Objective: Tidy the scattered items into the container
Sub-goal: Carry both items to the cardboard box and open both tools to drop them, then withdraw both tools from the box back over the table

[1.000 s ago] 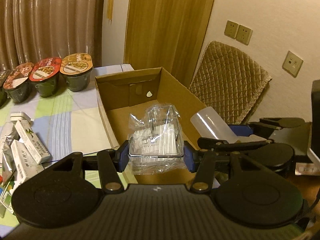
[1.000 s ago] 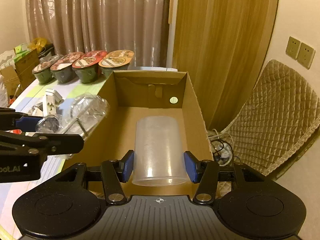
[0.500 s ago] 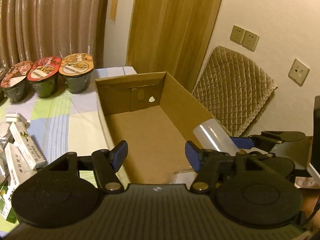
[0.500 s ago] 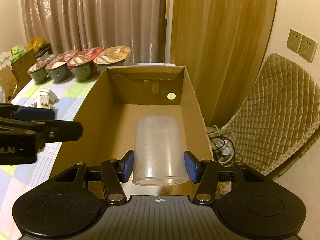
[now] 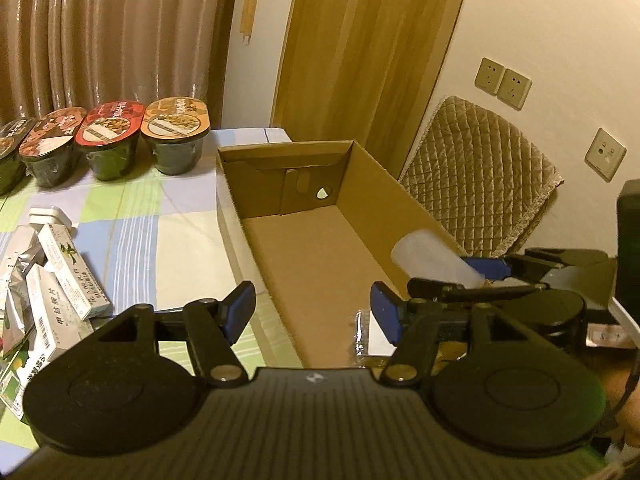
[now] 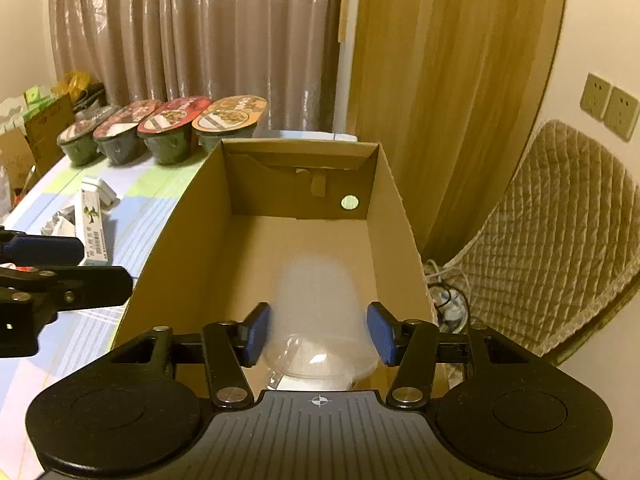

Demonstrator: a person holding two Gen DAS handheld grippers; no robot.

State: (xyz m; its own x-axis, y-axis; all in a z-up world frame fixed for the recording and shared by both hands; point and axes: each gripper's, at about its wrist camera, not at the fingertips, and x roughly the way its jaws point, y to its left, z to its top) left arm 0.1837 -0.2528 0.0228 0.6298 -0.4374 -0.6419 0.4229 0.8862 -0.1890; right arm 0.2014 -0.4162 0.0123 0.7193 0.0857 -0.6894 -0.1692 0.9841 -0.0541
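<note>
In the left wrist view, the left gripper point(image 5: 312, 312) hangs over the near end of the box point(image 5: 384, 184) with its jaws spread and nothing between them. A wrapped packet point(image 5: 370, 334) lies on the box floor just below its right finger. To the right, the right gripper point(image 5: 486, 276) reaches in over the box's right wall with a cup point(image 5: 432, 258) between its fingers. On the tablecloth point(image 5: 160, 240) left of the box, several cartons point(image 5: 68, 272) lie scattered, and four bowls point(image 5: 176, 140) stand in a row near the curtain.

In the right wrist view, the cup point(image 6: 316, 320) sits between the blue pads point(image 6: 256, 332) above the box point(image 6: 394, 200) floor, blurred by motion. The pads look slightly clear of its sides, so whether the grip is holding or letting go cannot be told. The left gripper point(image 6: 44, 256) shows at the left edge, outside the box wall.

The step in hand looks to be dropping the cup. It goes best low and toward the open far half, clear of the packet, with the pads opening fully before the gripper lifts straight up, so the light cup is not dragged or tipped out. The free left gripper is best placed to fetch the cartons next.
</note>
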